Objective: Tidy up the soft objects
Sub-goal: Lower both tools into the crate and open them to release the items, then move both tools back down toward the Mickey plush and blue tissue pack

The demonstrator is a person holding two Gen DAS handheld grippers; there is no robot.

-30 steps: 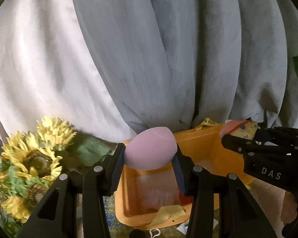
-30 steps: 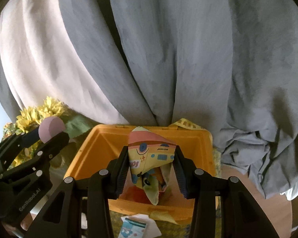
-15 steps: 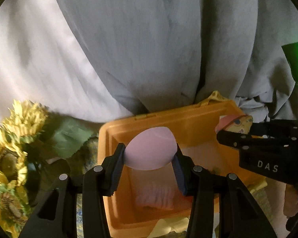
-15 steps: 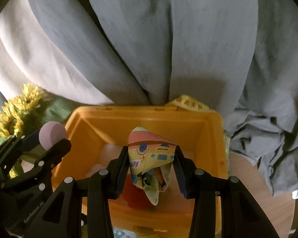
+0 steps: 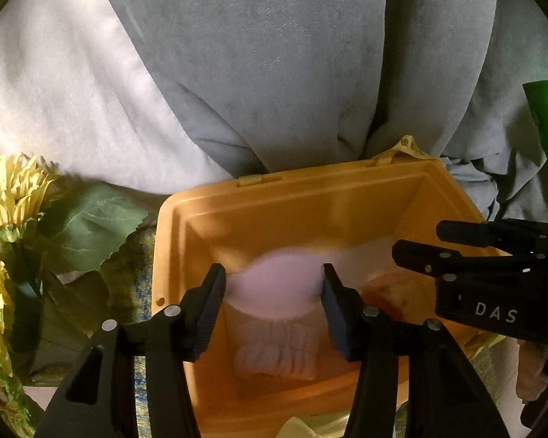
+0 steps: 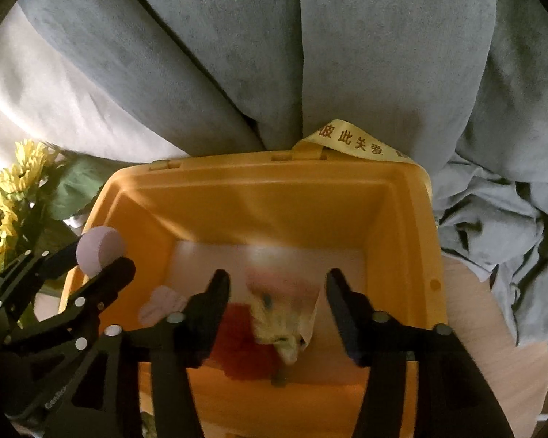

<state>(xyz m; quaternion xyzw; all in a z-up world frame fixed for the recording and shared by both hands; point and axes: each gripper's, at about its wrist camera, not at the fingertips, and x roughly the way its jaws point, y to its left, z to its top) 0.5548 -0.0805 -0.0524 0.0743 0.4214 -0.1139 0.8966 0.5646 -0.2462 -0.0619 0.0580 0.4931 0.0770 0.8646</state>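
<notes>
Sponge (image 5: pixel 274 288): pink, egg-shaped, blurred.

our left gripper (image 5: pixel 274 284) stayed pinched shut while our right gripper (image 6: pixel 277 288) spread its fingers wide

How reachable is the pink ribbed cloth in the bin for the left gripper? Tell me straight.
Probably not yet. The left gripper hangs right over the ribbed cloth in the open orange bin, but the pink sponge fills its jaws; it must drop that first.
</notes>
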